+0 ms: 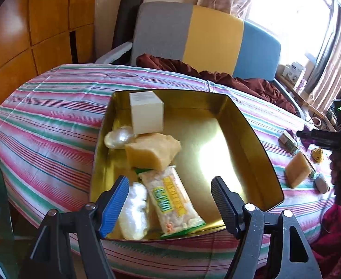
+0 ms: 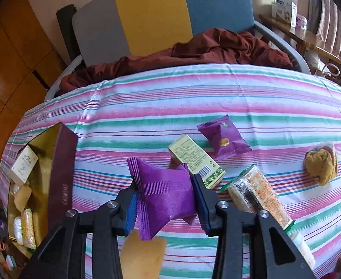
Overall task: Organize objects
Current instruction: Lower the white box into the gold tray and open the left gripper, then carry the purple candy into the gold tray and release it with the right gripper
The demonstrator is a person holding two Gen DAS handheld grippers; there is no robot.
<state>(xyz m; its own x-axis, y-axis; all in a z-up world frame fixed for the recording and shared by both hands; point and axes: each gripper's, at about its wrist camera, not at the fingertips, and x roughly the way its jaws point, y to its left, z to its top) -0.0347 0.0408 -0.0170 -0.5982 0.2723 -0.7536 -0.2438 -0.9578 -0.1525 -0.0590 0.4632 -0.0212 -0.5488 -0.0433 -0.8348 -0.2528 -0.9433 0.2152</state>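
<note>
My left gripper (image 1: pixel 170 181) hangs open over the near end of a gold tin (image 1: pixel 251 139), with nothing pressed between its fingers. Inside the tin lie a white box (image 1: pixel 147 112), a pearly shell (image 1: pixel 119 137), a yellow spongy block (image 1: pixel 151 151), a snack bar (image 1: pixel 172 200) and a white wrapped piece (image 1: pixel 133 211). My right gripper (image 2: pixel 164 183) is shut on a purple packet (image 2: pixel 163 197), lifted above the striped tablecloth (image 2: pixel 216 93). On the cloth beyond it lie a second purple packet (image 2: pixel 223 139), a yellow-green carton (image 2: pixel 196 160), another snack bar (image 2: pixel 258 193) and a yellow bun (image 2: pixel 321 162).
The tin's maroon outer wall (image 2: pixel 61 162) stands left of my right gripper. A yellow block (image 2: pixel 142 255) lies under that gripper. A chair with a grey, yellow and blue back (image 1: pixel 212 39) holds a maroon cloth (image 2: pixel 193 51) behind the table. Wooden cabinets (image 1: pixel 31 23) stand at the left.
</note>
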